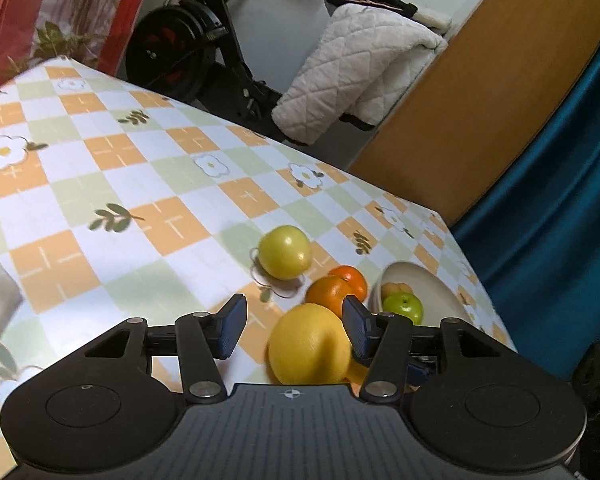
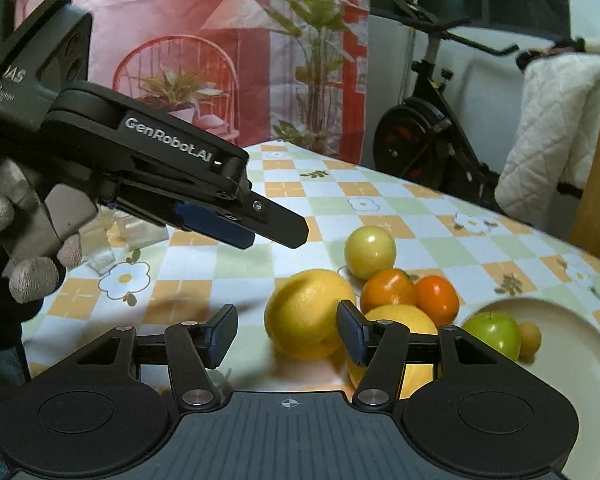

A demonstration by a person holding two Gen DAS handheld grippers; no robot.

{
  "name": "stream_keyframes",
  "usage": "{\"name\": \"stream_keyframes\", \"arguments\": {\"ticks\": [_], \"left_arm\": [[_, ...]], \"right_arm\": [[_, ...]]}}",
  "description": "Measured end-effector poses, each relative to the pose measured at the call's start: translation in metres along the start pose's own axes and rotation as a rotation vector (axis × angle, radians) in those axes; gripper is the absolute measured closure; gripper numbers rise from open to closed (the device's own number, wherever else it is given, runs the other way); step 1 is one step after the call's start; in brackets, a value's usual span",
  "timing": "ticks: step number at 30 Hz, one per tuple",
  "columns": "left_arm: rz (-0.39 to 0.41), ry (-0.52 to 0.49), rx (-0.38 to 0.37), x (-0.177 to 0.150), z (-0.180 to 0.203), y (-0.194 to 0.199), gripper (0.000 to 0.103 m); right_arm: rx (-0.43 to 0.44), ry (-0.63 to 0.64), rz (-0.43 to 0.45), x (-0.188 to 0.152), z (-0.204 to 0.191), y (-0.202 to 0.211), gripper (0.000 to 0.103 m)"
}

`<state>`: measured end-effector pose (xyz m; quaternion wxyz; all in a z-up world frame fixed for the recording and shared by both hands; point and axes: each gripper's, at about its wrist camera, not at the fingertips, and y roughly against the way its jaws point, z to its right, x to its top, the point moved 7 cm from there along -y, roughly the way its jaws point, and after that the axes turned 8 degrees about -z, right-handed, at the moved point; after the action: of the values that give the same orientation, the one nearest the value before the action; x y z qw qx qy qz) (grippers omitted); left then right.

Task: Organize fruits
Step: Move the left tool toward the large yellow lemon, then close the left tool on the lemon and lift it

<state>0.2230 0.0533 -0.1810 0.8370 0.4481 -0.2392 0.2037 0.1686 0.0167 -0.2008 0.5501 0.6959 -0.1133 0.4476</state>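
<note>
Several fruits lie on the checked tablecloth: a large yellow citrus (image 1: 310, 344) (image 2: 310, 314), a second yellow citrus (image 2: 400, 322) behind my right gripper's right finger, two oranges (image 1: 338, 290) (image 2: 410, 294), and a pale yellow apple (image 1: 285, 252) (image 2: 370, 252). A cream plate (image 1: 424, 284) (image 2: 572, 360) holds a green apple (image 1: 403, 307) (image 2: 494, 332) and a small yellow-orange fruit (image 2: 530, 338). My left gripper (image 1: 294, 328) is open just above the large citrus. My right gripper (image 2: 286, 332) is open, low, beside the same citrus. The left gripper (image 2: 272, 232) shows from the side in the right wrist view.
The table's far edge (image 1: 236, 120) runs diagonally; beyond it stand an exercise bike (image 1: 204, 52) and a white quilted jacket (image 1: 360, 68). A wooden panel (image 1: 480, 92) and a teal curtain (image 1: 560, 200) are at right. Clear glass items (image 2: 112, 248) sit at left.
</note>
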Motion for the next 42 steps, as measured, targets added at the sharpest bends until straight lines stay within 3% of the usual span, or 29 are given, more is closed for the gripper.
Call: {"name": "stream_keyframes", "arguments": {"ticks": [5,10,19,30,36,42], "left_arm": [[-0.039,-0.023,-0.018,-0.005,0.008,-0.015,0.047],[-0.059,-0.029,0.003,-0.006,0.005,-0.028,0.047],[-0.067,-0.02,0.0,-0.009,-0.001,-0.031,0.048],[-0.067,0.002,-0.003,-0.014,-0.003,-0.028,0.048],[-0.057,0.001,-0.002,-0.014,-0.003,-0.028,0.049],[-0.044,0.008,0.003,-0.015,-0.004,-0.028,0.049]], "right_arm": [[0.011,-0.017,-0.035,-0.008,0.001,-0.006,0.06],[-0.011,-0.039,-0.039,-0.011,0.005,-0.009,0.062],[-0.044,-0.034,-0.021,-0.003,0.0,-0.017,0.057],[-0.146,0.032,-0.032,0.01,-0.006,-0.035,0.05],[-0.229,0.108,-0.047,0.013,-0.013,-0.047,0.052],[-0.256,0.141,-0.048,0.01,-0.018,-0.053,0.053]]}}
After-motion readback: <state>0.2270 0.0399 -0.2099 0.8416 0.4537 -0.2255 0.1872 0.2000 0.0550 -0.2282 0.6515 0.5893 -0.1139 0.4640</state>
